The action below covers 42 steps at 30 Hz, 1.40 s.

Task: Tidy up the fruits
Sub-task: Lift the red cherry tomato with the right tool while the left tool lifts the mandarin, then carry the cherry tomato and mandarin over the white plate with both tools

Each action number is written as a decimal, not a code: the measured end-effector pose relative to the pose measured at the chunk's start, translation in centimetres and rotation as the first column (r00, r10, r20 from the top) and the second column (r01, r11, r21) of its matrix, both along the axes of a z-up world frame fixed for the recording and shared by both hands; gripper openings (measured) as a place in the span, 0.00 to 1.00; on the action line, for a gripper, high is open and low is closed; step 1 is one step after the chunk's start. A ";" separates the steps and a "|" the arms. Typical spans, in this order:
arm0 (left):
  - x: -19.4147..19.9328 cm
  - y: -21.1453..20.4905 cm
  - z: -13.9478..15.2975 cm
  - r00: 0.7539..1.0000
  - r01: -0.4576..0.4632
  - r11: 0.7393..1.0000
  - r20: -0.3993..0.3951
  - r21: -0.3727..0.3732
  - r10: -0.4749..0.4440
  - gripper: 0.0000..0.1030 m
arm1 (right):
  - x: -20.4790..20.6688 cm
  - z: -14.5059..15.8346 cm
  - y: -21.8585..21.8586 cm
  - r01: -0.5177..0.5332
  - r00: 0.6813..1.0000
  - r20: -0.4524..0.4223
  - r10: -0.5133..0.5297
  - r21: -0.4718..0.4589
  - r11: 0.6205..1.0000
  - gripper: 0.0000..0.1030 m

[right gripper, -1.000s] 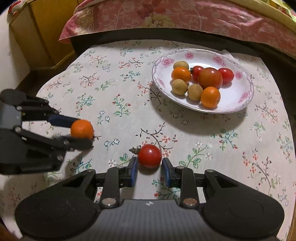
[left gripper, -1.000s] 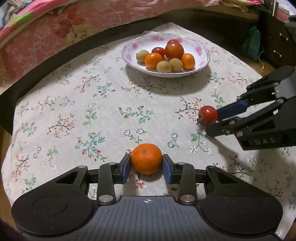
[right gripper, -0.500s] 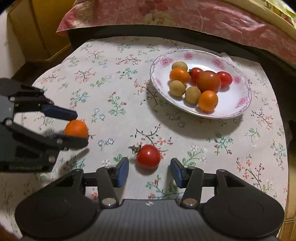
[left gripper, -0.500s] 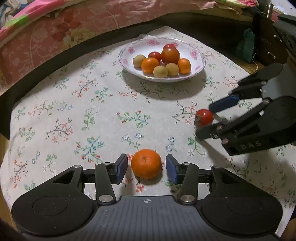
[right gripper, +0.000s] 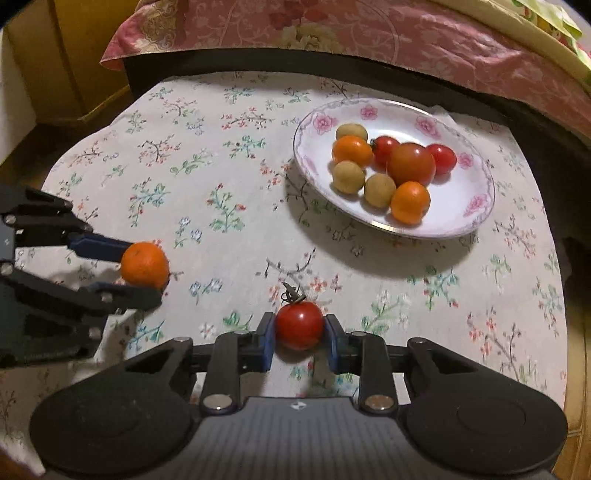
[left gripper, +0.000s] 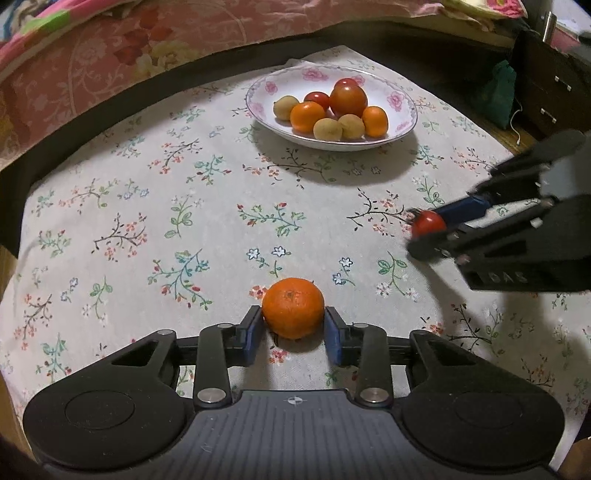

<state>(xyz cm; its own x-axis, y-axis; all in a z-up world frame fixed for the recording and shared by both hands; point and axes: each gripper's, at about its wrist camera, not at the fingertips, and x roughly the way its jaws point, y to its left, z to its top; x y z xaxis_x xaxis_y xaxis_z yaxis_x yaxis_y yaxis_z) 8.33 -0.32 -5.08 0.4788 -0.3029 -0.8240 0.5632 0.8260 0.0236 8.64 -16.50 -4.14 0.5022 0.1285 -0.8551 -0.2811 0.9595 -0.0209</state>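
The left gripper [left gripper: 293, 325], jaws just closed, clamped the orange [left gripper: 293, 308]; the right gripper [right gripper: 299, 332] likewise pinched the tomato [right gripper: 300, 325], whose stem only the right view showed.

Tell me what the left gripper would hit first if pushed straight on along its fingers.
The left gripper already clamps the mandarin. Both point steeply down, so the floral tablecloth just beyond the fruit likely comes first, well short of the plate; depth is uncertain.

A pale tablecloth [left gripper: 155, 206] printed with small flowers and twigs covers the table, a pink flowered bedspread [right gripper: 332, 33] runs along its far edge, and a dark cabinet [left gripper: 554, 96] with a green bag [left gripper: 500, 94] stands beside it.
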 end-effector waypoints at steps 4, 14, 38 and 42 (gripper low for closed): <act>-0.7 0.5 0.7 1.000 -0.009 1.000 0.008 -0.018 0.009 0.42 | -1.7 0.7 -0.1 0.018 1.000 0.005 -0.018 0.000 1.000 0.27; -4.0 0.6 2.8 0.999 -0.023 0.996 0.041 -0.089 0.027 0.42 | -5.8 4.4 -0.2 0.074 0.996 0.045 -0.074 0.009 0.997 0.27; 0.9 -3.6 5.5 0.995 -0.044 0.991 0.080 -0.126 0.055 0.42 | -2.5 5.3 -3.5 0.180 0.973 0.118 -0.199 0.153 0.972 0.27; 3.2 -4.9 5.9 0.994 -0.047 0.990 0.097 -0.131 0.060 0.42 | -0.1 5.6 -5.0 0.207 0.964 0.128 -0.233 0.191 0.960 0.27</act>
<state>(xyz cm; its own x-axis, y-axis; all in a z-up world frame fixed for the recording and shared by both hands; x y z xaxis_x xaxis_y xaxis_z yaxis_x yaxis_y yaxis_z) 11.53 -5.17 0.83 0.5753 -0.3744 -0.7272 0.5183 0.8547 -0.0301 8.54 -21.46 1.50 0.6535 0.1407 -0.7437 -0.0690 0.9896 0.1266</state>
